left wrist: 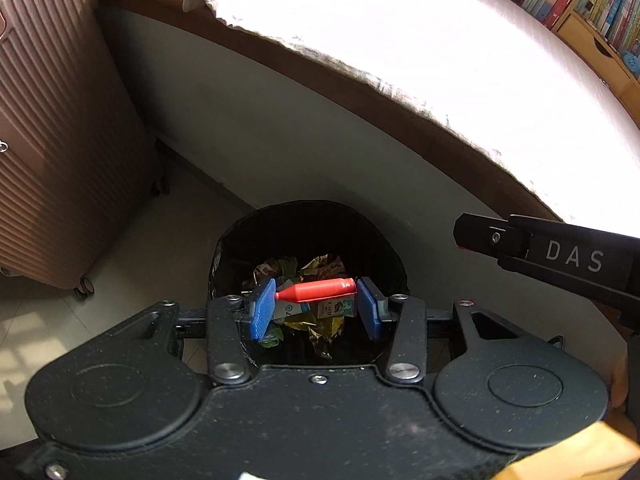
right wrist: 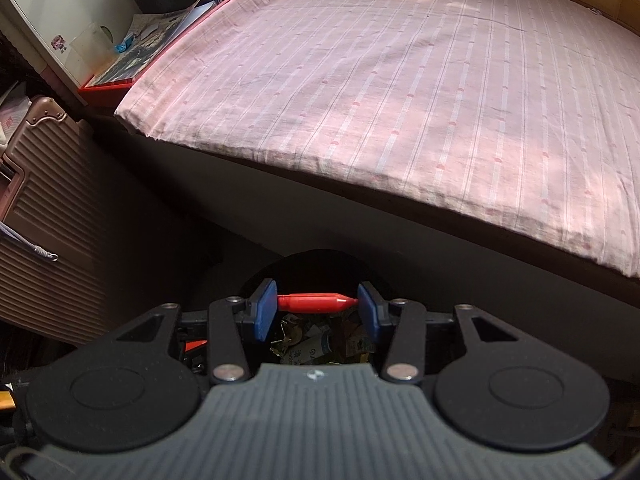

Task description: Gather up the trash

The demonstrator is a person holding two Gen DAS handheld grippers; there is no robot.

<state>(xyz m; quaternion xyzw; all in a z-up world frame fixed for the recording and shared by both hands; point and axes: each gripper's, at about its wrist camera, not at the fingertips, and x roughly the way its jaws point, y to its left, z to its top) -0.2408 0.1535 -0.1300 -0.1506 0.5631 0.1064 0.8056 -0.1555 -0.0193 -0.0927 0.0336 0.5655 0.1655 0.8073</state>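
Left wrist view: left gripper [left wrist: 316,304] pinches red bottle [left wrist: 316,291] btwn jaws. Right gripper [right wrist: 316,308] pinches 2nd red bottle [right wrist: 316,301]. Bin [left wrist: 312,216] below jaws already has trash; both drops prob. still to do.

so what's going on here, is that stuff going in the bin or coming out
A person is working two handheld grippers over a black bin beside the bed. In each wrist view a small red bottle spans end to end between the blue pads, so the left gripper and the right gripper each appear to hold one above the bin. Crumpled wrappers already lie inside. Which way things are moving can't be told from this moment.
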